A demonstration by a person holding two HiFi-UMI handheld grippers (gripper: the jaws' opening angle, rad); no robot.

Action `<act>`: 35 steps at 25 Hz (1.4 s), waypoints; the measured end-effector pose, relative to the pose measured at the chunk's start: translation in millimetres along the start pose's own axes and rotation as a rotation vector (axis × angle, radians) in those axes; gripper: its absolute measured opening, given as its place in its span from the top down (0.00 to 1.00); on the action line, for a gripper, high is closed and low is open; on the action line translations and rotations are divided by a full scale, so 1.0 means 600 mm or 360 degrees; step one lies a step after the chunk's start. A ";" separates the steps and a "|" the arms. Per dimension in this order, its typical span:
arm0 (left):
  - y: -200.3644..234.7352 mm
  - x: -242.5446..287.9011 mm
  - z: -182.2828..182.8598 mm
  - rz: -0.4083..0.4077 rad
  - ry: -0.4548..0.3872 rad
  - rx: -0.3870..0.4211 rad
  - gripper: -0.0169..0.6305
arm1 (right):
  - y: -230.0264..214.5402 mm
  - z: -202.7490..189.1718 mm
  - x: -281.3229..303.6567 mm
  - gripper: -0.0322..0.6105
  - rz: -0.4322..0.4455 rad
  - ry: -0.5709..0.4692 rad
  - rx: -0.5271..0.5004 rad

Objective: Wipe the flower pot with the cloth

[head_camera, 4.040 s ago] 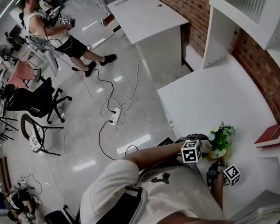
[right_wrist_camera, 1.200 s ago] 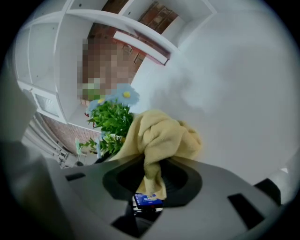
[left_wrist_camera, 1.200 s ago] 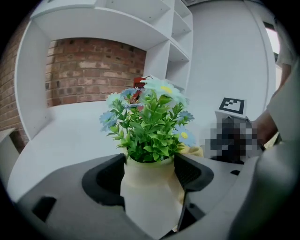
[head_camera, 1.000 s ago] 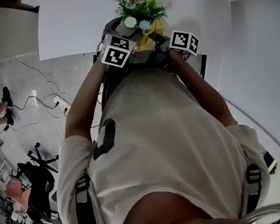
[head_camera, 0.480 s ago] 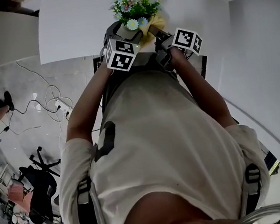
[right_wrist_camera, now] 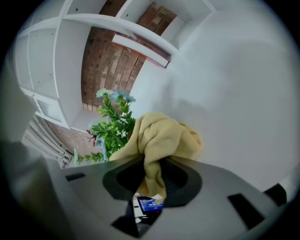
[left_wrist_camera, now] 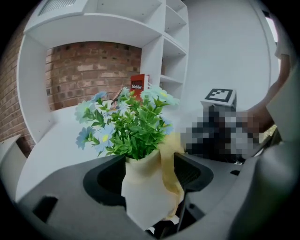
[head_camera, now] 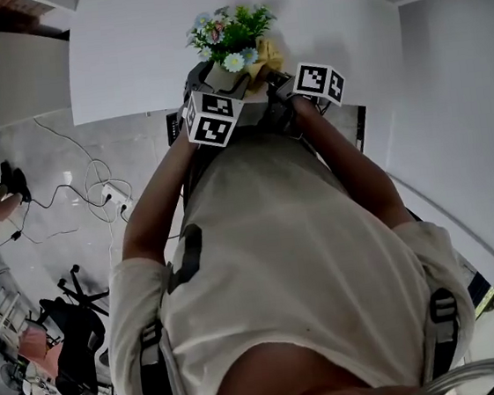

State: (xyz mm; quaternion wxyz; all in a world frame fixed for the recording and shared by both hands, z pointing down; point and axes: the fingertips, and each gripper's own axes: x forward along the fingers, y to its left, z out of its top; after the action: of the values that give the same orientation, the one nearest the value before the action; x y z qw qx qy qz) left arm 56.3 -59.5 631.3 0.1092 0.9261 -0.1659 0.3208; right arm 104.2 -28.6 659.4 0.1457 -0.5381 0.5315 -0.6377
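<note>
Flower pot (left_wrist_camera: 143, 187) sits clamped between the jaws of the left tool (left_wrist_camera: 152, 176), above the near edge of the worktop (head_camera: 124, 56). No view shows whether its base rests on anything. The right tool (right_wrist_camera: 152, 176) is closed on a narrow fold of the cloth (right_wrist_camera: 161, 138). The bunched part of the cloth lies against the right side of the pot, just below the plant (left_wrist_camera: 131, 126).

Probable faults from this position:
- Pot slips or twists in the grip. Cause: side pressure from the wiping stroke against a smooth, tapered wall.
- Cloth pulls out of the right tool. Cause: only a thin fold is gripped.
- Cloth is trapped by the left tool's right jaw, or snags on the leaves. Cause: stroke runs too close to either.
</note>
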 end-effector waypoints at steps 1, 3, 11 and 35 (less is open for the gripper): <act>-0.005 -0.002 -0.002 -0.0035 0.0010 0.0020 0.47 | 0.001 0.010 -0.001 0.79 0.0008 -0.0020 0.0000; -0.015 -0.002 -0.005 -0.0094 0.0033 0.0038 0.47 | 0.002 0.037 -0.009 0.79 0.0033 -0.0057 -0.0002; -0.031 0.020 -0.027 -0.0109 0.0126 -0.0031 0.47 | -0.003 0.068 -0.023 0.79 0.0069 -0.0018 -0.0049; -0.066 0.050 -0.022 -0.0198 0.0180 -0.0028 0.47 | -0.034 0.085 -0.017 0.79 0.0038 0.0063 -0.0026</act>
State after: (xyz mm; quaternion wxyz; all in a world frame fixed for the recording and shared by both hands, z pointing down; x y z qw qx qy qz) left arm 86.2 -26.2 656.8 0.1462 0.9140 -0.1046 0.3638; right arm 159.0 -39.7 663.5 0.1384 -0.5202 0.5460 -0.6419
